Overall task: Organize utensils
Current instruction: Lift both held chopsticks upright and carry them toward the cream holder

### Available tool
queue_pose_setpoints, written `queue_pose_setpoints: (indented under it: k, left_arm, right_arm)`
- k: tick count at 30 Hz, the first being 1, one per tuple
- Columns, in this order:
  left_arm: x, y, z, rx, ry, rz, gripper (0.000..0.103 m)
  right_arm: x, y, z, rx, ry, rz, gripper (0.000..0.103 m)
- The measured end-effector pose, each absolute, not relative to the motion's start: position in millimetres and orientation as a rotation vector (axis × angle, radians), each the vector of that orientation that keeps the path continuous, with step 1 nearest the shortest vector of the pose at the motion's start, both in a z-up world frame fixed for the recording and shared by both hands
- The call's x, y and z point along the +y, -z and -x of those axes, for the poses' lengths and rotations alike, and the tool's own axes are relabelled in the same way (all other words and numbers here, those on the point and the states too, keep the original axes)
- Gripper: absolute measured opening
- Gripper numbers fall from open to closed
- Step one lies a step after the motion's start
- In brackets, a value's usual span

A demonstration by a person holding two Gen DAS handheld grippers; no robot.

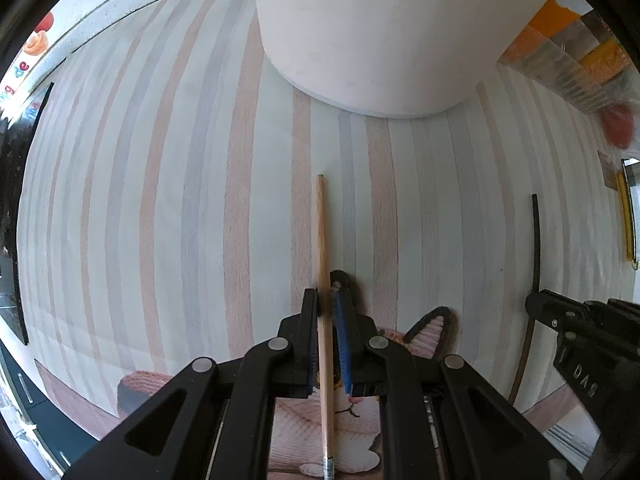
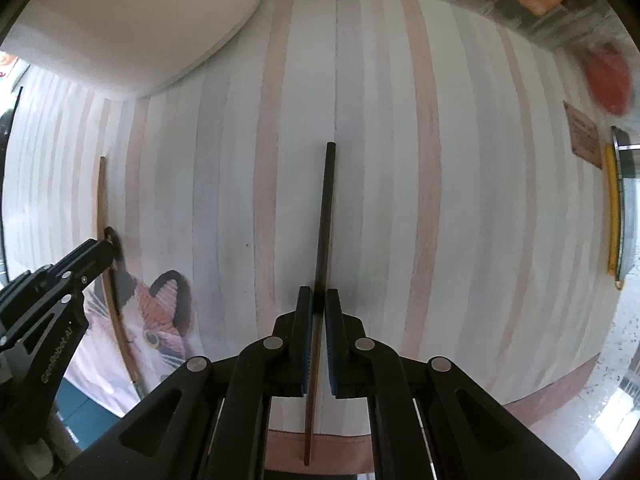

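Two chopsticks: left hand-held gripper clamped on light wooden chopstick; right hand-held gripper clamped on dark chopstick, above striped cloth.

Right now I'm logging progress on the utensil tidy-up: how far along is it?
Midway, as far as these views show. Nothing looks put away yet. In hand: the left gripper has its jaws shut on a light wooden stick, and the right gripper on a dark stick, both over the striped cloth. Left: setting both down; the white container stands just ahead.

Below me the surface wears a striped cloth; a white container and cat-patterned mat rest on it.
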State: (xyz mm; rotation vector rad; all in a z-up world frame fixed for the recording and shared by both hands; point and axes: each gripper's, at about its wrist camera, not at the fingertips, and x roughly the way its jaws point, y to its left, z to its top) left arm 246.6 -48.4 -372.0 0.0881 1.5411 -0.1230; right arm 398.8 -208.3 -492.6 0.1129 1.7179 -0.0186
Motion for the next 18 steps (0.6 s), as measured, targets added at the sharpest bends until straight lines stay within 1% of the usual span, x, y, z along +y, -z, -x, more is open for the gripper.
queue_pose_setpoints:
  k: [4, 7, 10, 18]
  left_arm:
    - [-54, 371, -244, 1.516, 0.135, -0.121, 0.004]
    - [-50, 354, -241, 1.464, 0.141, -0.115, 0.004]
    - [-46, 332, -238, 1.404, 0.151, -0.104, 0.004]
    - [-34, 263, -229, 1.235, 0.173, -0.074, 0.004]
  right_arm:
    - [-203, 489, -388, 1.657, 0.029, -0.122, 0.006]
    - [-211, 485, -381, 1.62, 0.01, -0.214, 0.006]
    - [-217, 466, -375, 1.542, -0.015, -0.267, 0.006]
    - [-217, 400, -358, 1.336, -0.079, -0.276, 0.005]
